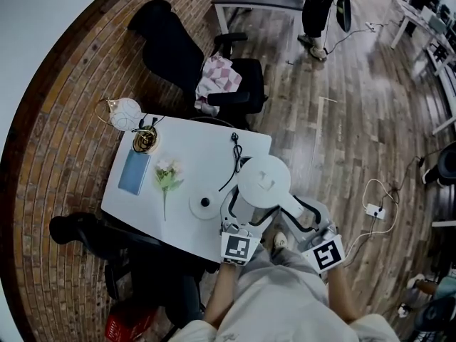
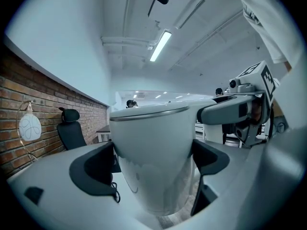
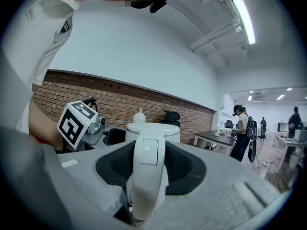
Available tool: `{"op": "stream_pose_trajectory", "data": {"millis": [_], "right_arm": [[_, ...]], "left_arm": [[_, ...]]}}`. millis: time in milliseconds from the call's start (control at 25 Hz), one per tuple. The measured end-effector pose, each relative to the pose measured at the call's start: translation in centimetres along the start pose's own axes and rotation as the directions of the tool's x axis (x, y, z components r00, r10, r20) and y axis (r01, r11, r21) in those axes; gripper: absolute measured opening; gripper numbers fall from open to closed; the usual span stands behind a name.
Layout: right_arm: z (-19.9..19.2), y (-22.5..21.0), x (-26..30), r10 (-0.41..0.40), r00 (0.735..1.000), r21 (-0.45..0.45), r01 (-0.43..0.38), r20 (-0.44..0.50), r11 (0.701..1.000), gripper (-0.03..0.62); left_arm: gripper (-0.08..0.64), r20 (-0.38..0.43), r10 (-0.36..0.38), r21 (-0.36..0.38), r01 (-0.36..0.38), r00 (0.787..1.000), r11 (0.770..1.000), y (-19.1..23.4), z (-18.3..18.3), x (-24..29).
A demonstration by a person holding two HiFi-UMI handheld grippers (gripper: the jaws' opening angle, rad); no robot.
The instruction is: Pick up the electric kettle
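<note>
Nearest me, my left gripper [image 2: 153,162] clamps the electric kettle [image 1: 263,180] round its body to bear the weight, while my right gripper [image 3: 149,169] pinches its handle [image 3: 149,176] against tipping, just right of the base [image 1: 205,204].

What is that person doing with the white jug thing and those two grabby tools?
A person is holding a white electric kettle with two handheld grippers. The left gripper is clamped round the kettle's body, and the right gripper is clamped on its handle. The kettle is off its round base, which lies on the white table, and it is now near the table's edge.
</note>
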State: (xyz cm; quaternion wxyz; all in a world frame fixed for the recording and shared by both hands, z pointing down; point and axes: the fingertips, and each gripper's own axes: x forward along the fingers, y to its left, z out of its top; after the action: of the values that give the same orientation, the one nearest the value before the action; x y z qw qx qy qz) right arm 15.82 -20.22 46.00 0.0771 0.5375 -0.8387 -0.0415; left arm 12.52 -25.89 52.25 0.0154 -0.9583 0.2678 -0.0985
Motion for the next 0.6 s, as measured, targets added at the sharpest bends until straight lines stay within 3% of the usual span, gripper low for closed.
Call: {"op": "stream_pose_trajectory", "data": {"millis": [80, 160, 280, 360, 480, 520, 600], "right_arm": [[2.0, -0.5, 0.3, -0.058, 0.989, 0.079, 0.047, 0.139, 0.996, 0.166], [2.4, -0.7, 0.2, -0.075, 0.984, 0.094, 0.06, 0.164, 0.994, 0.166], [1.9, -0.7, -0.1, -0.061, 0.992, 0.065, 0.054, 0.113, 0.996, 0.166], [0.4, -0.4, -0.5, -0.021, 1.0, -0.002, 0.021, -0.006, 1.0, 0.166], [-1.9, 0.2, -1.1, 0.023, 0.985, -0.093, -0.039, -0.172, 0.995, 0.166], [-1.8, 0.2, -1.1, 0.021, 0.986, -0.092, -0.037, -0.167, 0.995, 0.166], [0.0, 0.0, -0.7, -0.013, 0.999, -0.027, 0.012, -0.035, 1.0, 0.166]], "left_arm": [[0.528, -0.011, 0.0, -0.036, 0.0, 1.0, 0.999, -0.2, -0.2, 0.1], [0.528, 0.004, -0.01, -0.013, 0.011, 1.0, 1.0, -0.4, 0.2, 0.3], [0.528, -0.001, -0.014, -0.024, 0.014, 1.0, 1.0, -0.5, 0.2, 0.3], [0.528, -0.005, -0.015, -0.033, 0.015, 1.0, 0.999, -0.5, 0.2, 0.3], [0.528, 0.023, -0.028, 0.017, 0.028, 0.999, 0.999, -0.6, 0.8, 0.3], [0.528, 0.025, -0.029, 0.018, 0.029, 0.999, 0.999, -0.6, 0.8, 0.3], [0.528, 0.021, -0.029, 0.008, 0.029, 0.999, 1.0, -0.6, 0.7, 0.1]]}}
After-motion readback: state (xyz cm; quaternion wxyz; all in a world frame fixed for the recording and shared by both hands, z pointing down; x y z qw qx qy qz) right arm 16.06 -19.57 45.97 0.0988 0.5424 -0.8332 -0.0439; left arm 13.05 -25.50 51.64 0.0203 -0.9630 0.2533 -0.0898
